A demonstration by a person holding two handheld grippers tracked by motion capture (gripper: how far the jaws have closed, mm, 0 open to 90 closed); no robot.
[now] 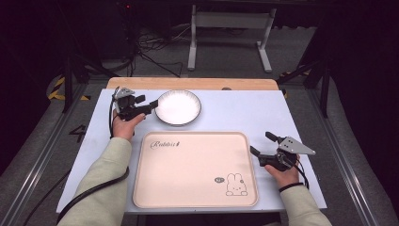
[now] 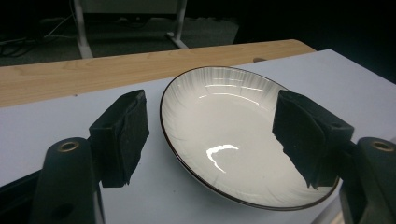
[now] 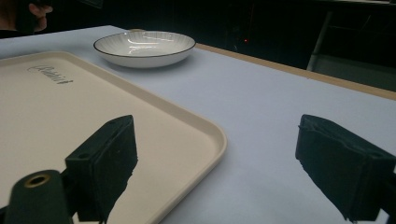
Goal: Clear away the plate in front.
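I have the left gripper [image 1: 151, 105] at the left rim of the white plate [image 1: 178, 107], which sits on the pale tablecloth [image 1: 235, 113] toward the far side of the table, just beyond the top edge of the beige tray [image 1: 195, 169]. In the left gripper view the plate [image 2: 233, 135] is a shallow, ribbed dish with a thin dark rim, empty and glossy under the light. One jaw stands outside the rim on the cloth, the other hangs over the bowl of the plate, so the near rim lies between them. The pads do not press on it; I read the left gripper [image 2: 210, 140] as released, with the rim inside the gap. My right gripper [image 1: 261, 143] rests at the right edge of the tray, near the table's near side and well apart from the plate. In the right gripper view its jaws stand wide, one over the tray's corner [image 3: 187, 140] and one over bare cloth, with nothing between them; the right gripper [image 3: 215, 158] is released too. From there I see the plate [image 3: 144, 48] farther off, beyond the tray, upright and flat on the cloth. The tray carries a small rabbit drawing [image 1: 236, 184] in its near right corner and a line of script at its far left.
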